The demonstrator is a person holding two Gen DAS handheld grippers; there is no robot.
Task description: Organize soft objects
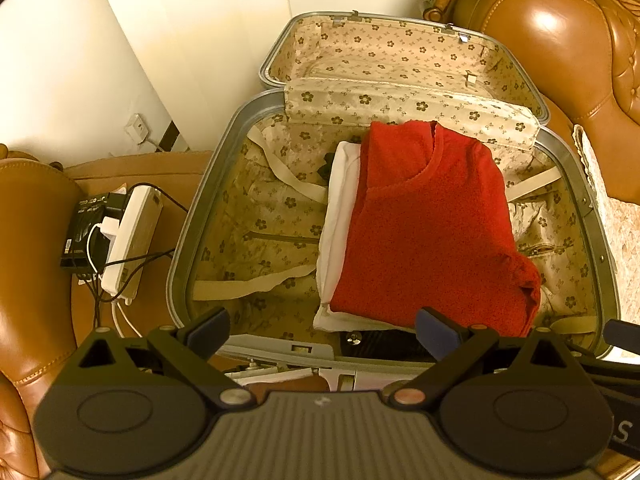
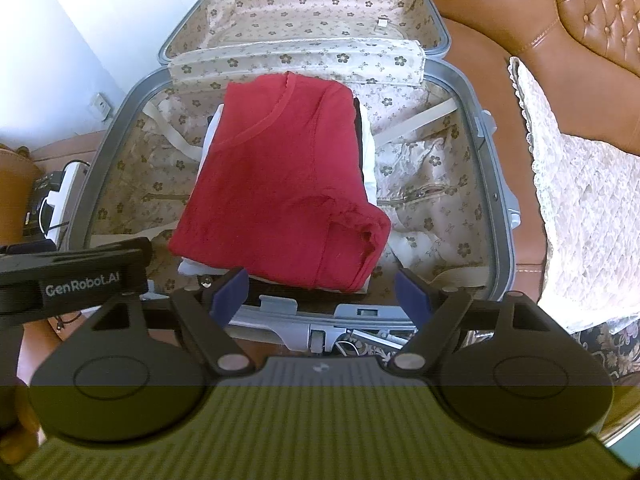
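Red fleece-like fabric, a folded red sweater (image 1: 430, 224) (image 2: 280, 184), lies on top of a stack inside the open grey suitcase (image 1: 182, 240) (image 2: 500, 184), beyond and between the spread fingers of both grippers. The left gripper (image 1: 322, 330) stands wide apart, empty, its blue-padded fingertips (image 1: 208, 332) level with the near rim of the case, and the sweater's near hem sits just beyond its right finger. The right gripper (image 2: 320, 294) is likewise wide and empty, with the sweater's near edge just past its fingertips; no contact with the cloth is seen in either view. The sweater is folded into a rough rectangle with its scalloped V-neck toward the far left, and a bunched cuff or sleeve end shows at its near right corner. Beneath it lies one folded white garment (image 1: 338, 216) (image 2: 210, 136), showing along the left and near edges, and a dark item (image 2: 358, 128) shows as a thin strip on the right; whether that is a single garment cannot be told from so little. Count: one red, one white and at least one dark piece, all in the lower half of the case. The lining is beige with a small flower print, and beige straps (image 1: 240, 286) lie loose in it. The lid (image 1: 400, 52) (image 2: 304, 12) stands open at the far side. A white power strip (image 1: 132, 240) lies left of the case, and a brown leather sofa (image 1: 560, 40) (image 2: 540, 20) stands to the right.
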